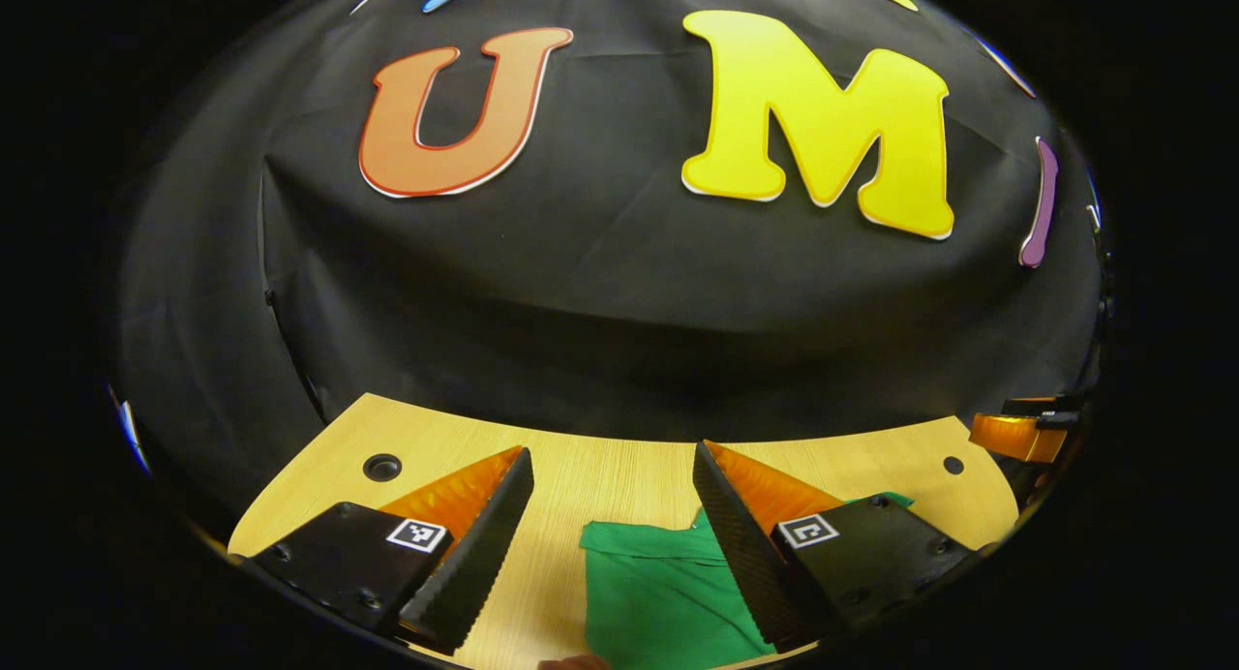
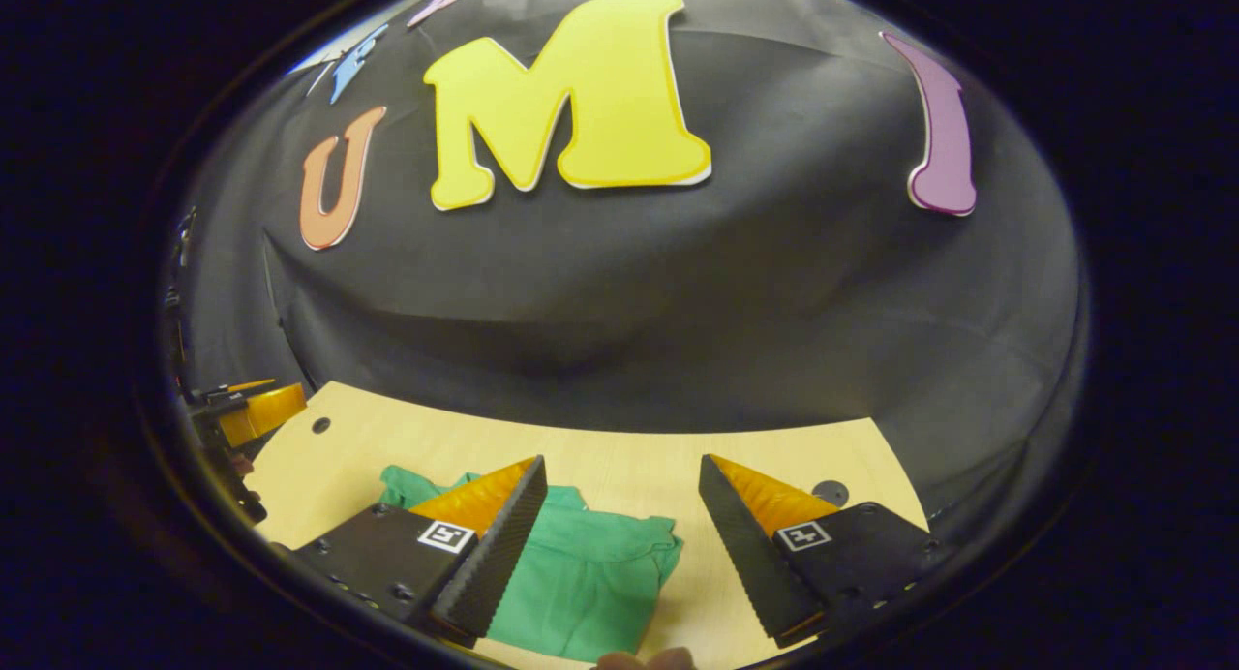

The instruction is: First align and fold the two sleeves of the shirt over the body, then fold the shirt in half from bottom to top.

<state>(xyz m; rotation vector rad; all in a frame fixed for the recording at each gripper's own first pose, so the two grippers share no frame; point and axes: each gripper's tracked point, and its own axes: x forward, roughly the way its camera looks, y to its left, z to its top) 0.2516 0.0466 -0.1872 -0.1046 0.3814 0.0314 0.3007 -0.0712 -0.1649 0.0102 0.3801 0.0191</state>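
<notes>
Both hand-held grippers hang spread and empty, left hand-held gripper (image 1: 613, 515), right hand-held gripper (image 2: 622, 525), above the green shirt (image 2: 581, 573) lying on the table (image 1: 619, 457); a shallow pinch may catch one layer, dragging the folds askew

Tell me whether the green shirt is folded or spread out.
Cannot tell for sure: the green shirt lies flat on the wooden table, partly hidden behind the right gripper, whose jaws stand open above it.
</notes>
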